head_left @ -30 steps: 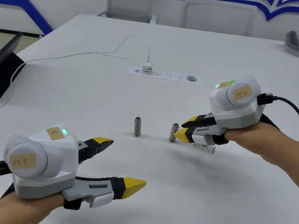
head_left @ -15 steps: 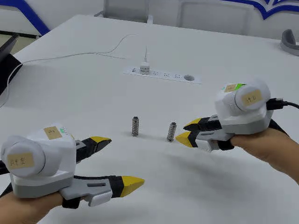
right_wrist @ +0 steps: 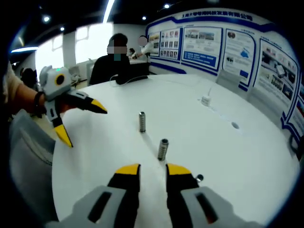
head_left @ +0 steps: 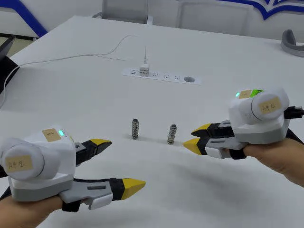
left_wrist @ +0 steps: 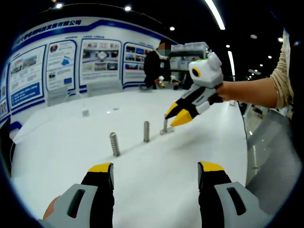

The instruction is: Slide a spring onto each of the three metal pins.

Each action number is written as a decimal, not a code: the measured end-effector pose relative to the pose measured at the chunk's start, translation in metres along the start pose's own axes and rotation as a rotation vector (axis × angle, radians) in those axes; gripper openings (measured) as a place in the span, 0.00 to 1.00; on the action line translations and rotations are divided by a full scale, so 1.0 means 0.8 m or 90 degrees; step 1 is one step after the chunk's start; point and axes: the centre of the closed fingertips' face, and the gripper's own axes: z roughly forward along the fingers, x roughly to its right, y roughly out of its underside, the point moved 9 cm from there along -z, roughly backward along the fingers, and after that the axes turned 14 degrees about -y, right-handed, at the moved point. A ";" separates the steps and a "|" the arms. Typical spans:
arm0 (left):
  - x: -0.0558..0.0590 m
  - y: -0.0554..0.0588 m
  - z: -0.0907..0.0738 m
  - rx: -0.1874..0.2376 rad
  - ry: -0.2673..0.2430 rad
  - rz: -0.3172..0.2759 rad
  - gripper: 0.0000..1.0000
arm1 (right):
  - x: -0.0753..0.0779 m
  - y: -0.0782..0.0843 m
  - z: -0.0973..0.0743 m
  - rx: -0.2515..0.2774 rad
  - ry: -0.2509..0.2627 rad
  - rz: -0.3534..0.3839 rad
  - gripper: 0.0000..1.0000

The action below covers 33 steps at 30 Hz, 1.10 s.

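White table (head_left: 85, 95) spreads out under both my hands. My left gripper (head_left: 118, 162) sits low and close to me, slack, its jaws spread wide with only tabletop between the yellow tips. My right gripper (head_left: 195, 137) hangs above the surface off to the right, its tips aimed left toward the middle. Its jaws stand a narrow gap apart, and I see nothing held between them.

Just off those tips the second spring (head_left: 172, 134) stands upright, its long axis vertical and its top pointing straight up. The first spring (head_left: 135, 128) stands the same way a little further left, apart from it.

From the left gripper view, a thin pin (left_wrist: 165, 127) rises upright from a small base right under my right gripper's tips, in line with the two springs. It looks bare, though it is small.

Further out lies a power strip (head_left: 159, 75) with one plug in it, and a cable (head_left: 71, 58) trails away to the left. Blue-and-white wall panels (left_wrist: 61, 61) line the room behind.
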 end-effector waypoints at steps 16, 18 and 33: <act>0.002 -0.003 0.000 0.000 0.003 0.004 0.73 | -0.005 0.021 -0.019 0.005 0.020 0.023 0.22; 0.003 -0.003 0.000 0.001 0.004 0.005 0.73 | -0.005 0.024 -0.022 0.004 0.024 0.026 0.22; 0.006 -0.005 -0.002 0.000 0.007 0.010 0.73 | 0.008 0.042 -0.038 0.000 0.050 0.047 0.22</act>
